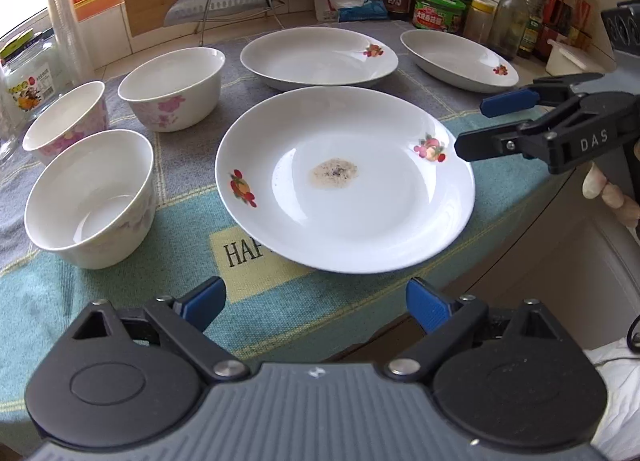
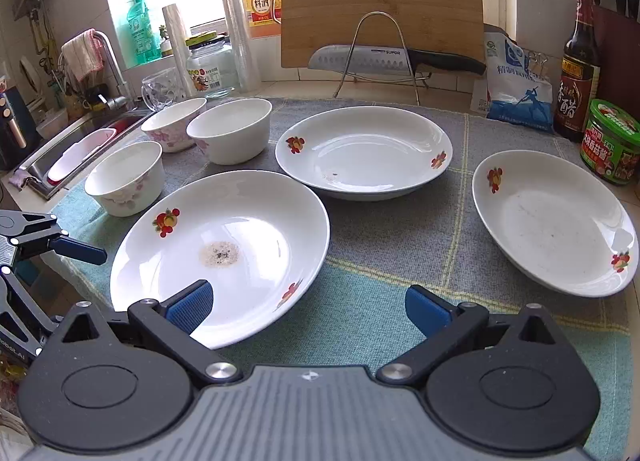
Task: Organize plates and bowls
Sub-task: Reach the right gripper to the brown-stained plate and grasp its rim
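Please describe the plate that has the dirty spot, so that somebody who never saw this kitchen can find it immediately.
Start at the bamboo cutting board standing upright against the back wall, then come forward over the checked cloth towards the counter's front edge. Of the three white plates with fruit prints, it is the nearest plate, just right of the three bowls. Only this plate has a round brownish speckled stain in its middle.

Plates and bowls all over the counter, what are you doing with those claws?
A person is holding a claw in each hand, about to tidy the dishes. Three plates and three bowls sit apart on a cloth, nothing stacked yet. The left claw and the right claw are both open and empty, near the closest plate, which has a dirty spot in the middle.
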{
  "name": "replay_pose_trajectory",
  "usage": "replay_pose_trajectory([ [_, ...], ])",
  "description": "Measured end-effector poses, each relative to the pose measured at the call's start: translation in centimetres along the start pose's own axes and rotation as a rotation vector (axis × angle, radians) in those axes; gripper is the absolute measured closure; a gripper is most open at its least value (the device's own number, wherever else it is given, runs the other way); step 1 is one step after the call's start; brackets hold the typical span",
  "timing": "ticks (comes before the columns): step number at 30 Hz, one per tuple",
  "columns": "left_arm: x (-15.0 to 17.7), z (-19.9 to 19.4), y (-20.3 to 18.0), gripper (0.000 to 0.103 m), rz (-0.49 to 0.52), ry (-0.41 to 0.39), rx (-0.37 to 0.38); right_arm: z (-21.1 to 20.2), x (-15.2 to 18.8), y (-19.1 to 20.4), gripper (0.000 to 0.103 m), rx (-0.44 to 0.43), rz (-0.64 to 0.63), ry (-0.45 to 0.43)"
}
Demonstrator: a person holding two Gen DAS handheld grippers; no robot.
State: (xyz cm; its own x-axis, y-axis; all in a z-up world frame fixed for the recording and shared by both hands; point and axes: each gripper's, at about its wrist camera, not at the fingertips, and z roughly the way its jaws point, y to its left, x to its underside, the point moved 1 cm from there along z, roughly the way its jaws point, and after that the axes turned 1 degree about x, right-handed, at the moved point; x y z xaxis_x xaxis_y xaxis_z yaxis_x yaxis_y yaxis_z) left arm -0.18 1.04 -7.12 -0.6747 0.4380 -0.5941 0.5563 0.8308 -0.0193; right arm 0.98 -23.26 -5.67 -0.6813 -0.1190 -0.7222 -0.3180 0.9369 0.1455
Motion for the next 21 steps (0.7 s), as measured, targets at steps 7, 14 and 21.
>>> replay_pose_trajectory([
  [7,-0.8,1.9,1.5,0.007,0.129,-0.013,0.104,1.0,-0.3,2.0,0.0,0.062,0.063,0.028],
  [14,-1.0,3.0,2.0,0.001,0.251,-0.038,0.171,2.0,-0.3,3.5,0.0,0.138,0.105,0.057],
  [21,-0.9,3.3,1.9,0.0,0.297,-0.058,0.195,3.5,-0.8,4.1,0.0,0.133,0.092,0.098],
])
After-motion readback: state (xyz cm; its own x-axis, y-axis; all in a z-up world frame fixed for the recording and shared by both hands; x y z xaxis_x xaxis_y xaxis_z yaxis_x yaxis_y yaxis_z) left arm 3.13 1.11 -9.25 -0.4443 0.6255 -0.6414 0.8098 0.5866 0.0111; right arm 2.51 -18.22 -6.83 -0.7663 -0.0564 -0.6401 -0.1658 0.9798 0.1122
